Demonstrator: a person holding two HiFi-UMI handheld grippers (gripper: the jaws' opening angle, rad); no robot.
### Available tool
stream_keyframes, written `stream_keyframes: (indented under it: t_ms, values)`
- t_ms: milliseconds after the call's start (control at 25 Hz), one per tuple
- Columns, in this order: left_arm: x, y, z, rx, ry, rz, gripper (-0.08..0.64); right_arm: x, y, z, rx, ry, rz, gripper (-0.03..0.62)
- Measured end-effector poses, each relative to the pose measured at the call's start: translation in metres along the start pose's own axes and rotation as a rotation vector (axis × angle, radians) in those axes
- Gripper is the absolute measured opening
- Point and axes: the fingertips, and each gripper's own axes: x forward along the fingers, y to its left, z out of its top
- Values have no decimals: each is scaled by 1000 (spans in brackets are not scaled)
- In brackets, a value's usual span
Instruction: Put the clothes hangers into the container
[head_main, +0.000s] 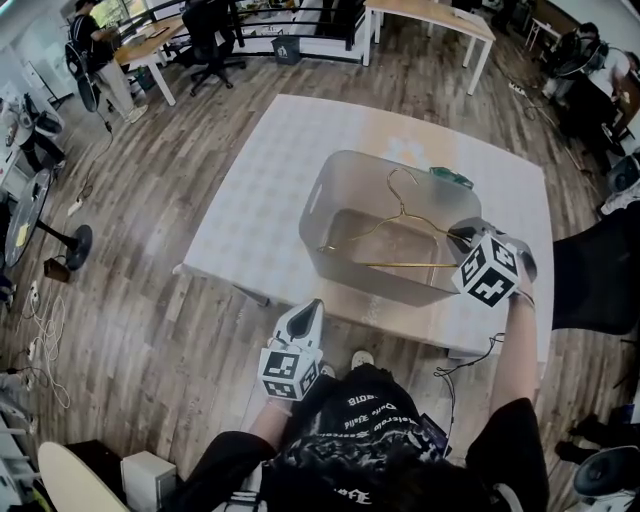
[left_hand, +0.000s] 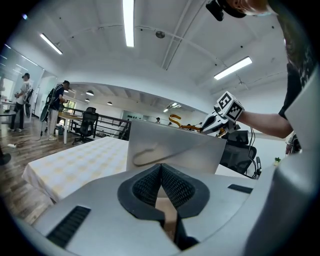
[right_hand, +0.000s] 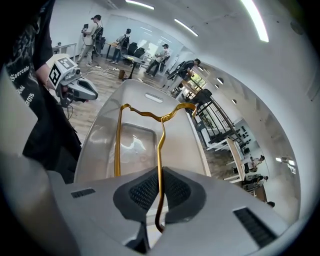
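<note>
**Head view.** The camera on your head looks forward and steeply down from well above the bench and takes in the whole container.

**Left gripper view.** The camera rides on your left hand-held gripper, low at the bench's near edge. It faces almost level across the bench toward the container's near wall.

**Right gripper view.** The camera rides on your right hand-held gripper at the container's rim. It tilts down along the inside, very near.

All three views share the container and the gold clothes hanger. Each gripper view also shows the other hand-held gripper.
</note>
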Motion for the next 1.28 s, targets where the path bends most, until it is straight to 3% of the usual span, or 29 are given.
stream_keyframes:
  t_ms: [360, 1280]
  values:
    - [-3, 9, 3, -25, 0, 27, 20, 24, -8, 5, -71, 30, 65, 17]
    - [-10, 39, -2, -96, -3, 189, 20, 98, -9, 22, -242, 66, 183, 20]
